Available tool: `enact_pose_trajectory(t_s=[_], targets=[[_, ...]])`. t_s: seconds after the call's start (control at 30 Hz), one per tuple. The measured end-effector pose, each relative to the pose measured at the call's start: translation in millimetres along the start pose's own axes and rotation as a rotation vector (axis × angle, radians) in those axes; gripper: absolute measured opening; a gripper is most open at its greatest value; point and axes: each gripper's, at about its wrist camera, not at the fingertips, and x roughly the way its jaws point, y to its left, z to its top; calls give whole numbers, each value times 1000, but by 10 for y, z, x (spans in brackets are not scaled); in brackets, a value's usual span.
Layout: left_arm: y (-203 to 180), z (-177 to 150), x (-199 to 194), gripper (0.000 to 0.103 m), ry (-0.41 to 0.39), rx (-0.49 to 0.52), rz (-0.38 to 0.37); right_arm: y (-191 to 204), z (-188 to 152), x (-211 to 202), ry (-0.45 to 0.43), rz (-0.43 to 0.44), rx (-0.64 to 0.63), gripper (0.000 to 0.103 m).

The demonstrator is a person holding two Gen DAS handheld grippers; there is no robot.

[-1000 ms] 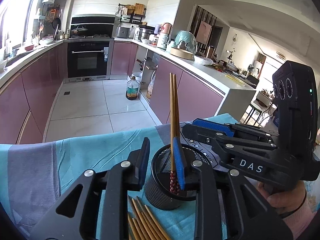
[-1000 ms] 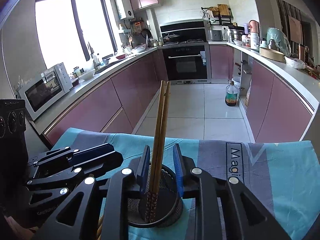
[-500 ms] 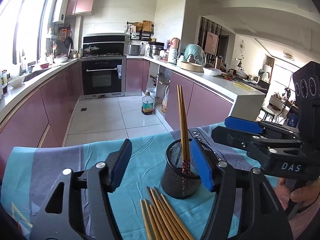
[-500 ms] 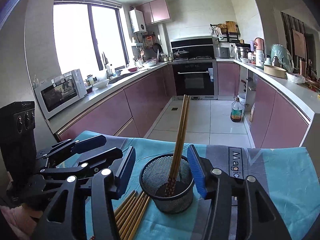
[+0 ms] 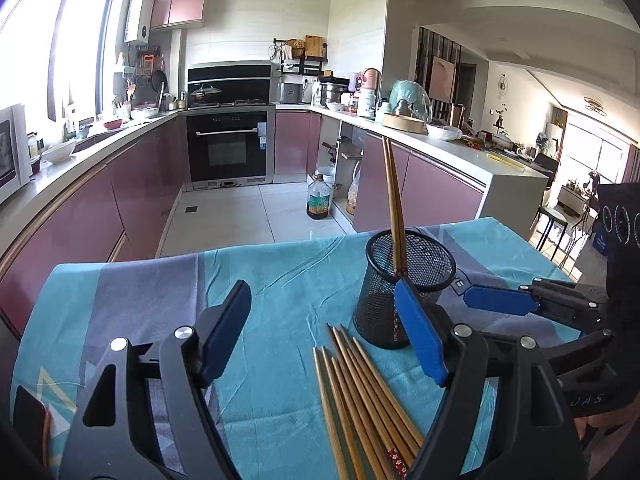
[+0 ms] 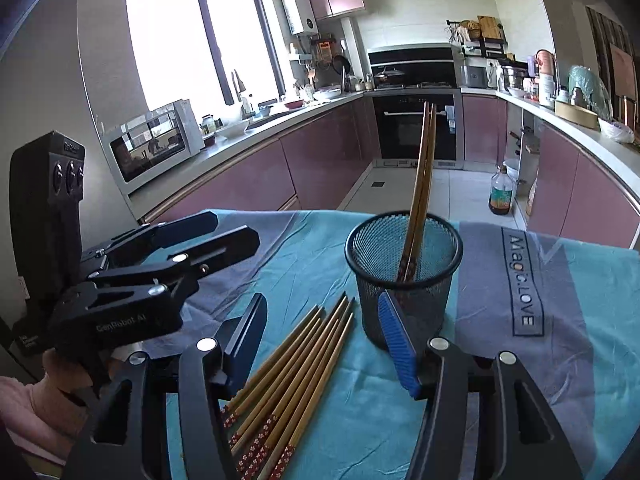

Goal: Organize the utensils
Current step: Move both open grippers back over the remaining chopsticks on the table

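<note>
Nearest to me, my left gripper (image 5: pixel 324 336) is spread wide with nothing between its blue pads, and my right gripper (image 6: pixel 332 344) is just as wide and just as empty. Under both of them lies the loose bundle of chopsticks (image 6: pixel 288 372), flat on the teal tablecloth (image 5: pixel 272 280), fanned slightly, patterned red ends toward me (in the right view they sit squarely between my open fingers). Just beyond their tips stands the black mesh cup (image 6: pixel 404 272), upright, close to the bundle but not touching it as far as I can see. Two chopsticks (image 6: pixel 420 184) stand in the cup, leaning against its rim, thin ends up. My right gripper's blue pad overlaps the cup's lower wall in its own view, so the base is partly hidden there; my left pad covers part of the cup's side in the other view too. To the side, each gripper shows up in the other's camera, hovering low over the cloth. Past the table edge: tiled floor, a brown bottle (image 5: pixel 319 202) by the cabinets, a microwave (image 6: pixel 156 144) on the counter, and the black oven (image 5: pixel 230 152) at the far wall.
</note>
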Motion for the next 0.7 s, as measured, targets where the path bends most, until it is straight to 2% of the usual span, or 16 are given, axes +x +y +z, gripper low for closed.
enact_pose_trajectory(t_s=[0.23, 0.7], targets=[[132, -275, -22, 74, 49, -28, 20, -9, -211, 143, 60, 6, 43, 56], [158, -560, 66, 74, 129, -39, 39, 53, -413, 319, 132, 17, 78, 55]])
